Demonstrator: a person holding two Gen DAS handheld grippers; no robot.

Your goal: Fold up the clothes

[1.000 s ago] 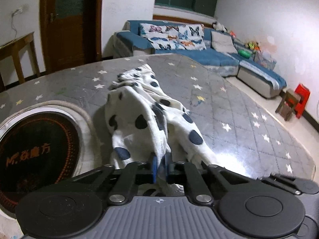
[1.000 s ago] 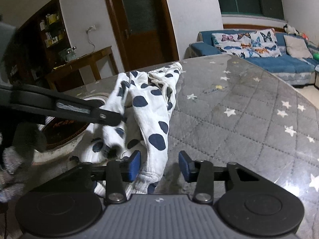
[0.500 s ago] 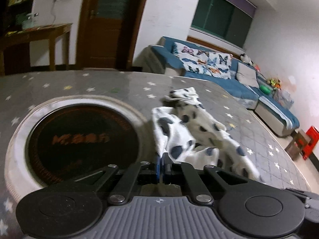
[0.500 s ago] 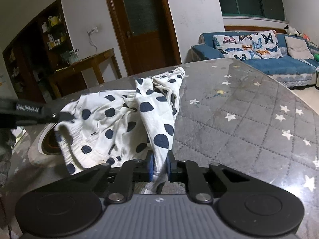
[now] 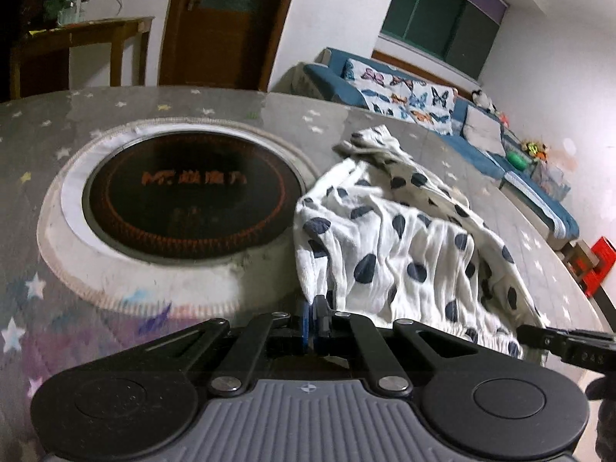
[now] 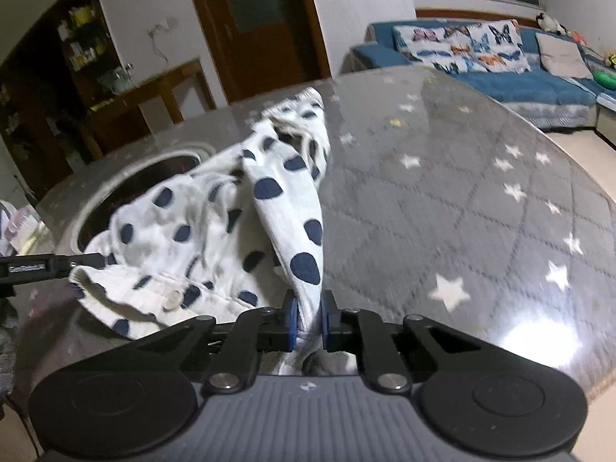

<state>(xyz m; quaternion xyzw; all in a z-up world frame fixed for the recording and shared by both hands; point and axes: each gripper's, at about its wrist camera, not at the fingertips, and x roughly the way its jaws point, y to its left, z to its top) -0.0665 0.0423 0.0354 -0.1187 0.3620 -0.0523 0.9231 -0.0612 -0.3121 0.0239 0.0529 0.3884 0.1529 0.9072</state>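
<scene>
A white garment with dark blue dots lies spread on the round grey star-patterned table. My left gripper is shut on the garment's near left corner. In the right wrist view the same garment stretches leftward, and my right gripper is shut on a bunched fold of its near right edge. The left gripper shows there at the far left, holding the other end of the hem. The right gripper's fingers reach into the left wrist view at the right edge.
A round black cooktop with a white ring is set in the table, just left of the garment. A blue sofa with butterfly cushions stands behind, a wooden side table and door at the back left, a red stool on the floor.
The right gripper's jaws closed onto the garment's edge. The left gripper pulled its corner away to the left, and the bunched garment opened out wide between the two grippers.
</scene>
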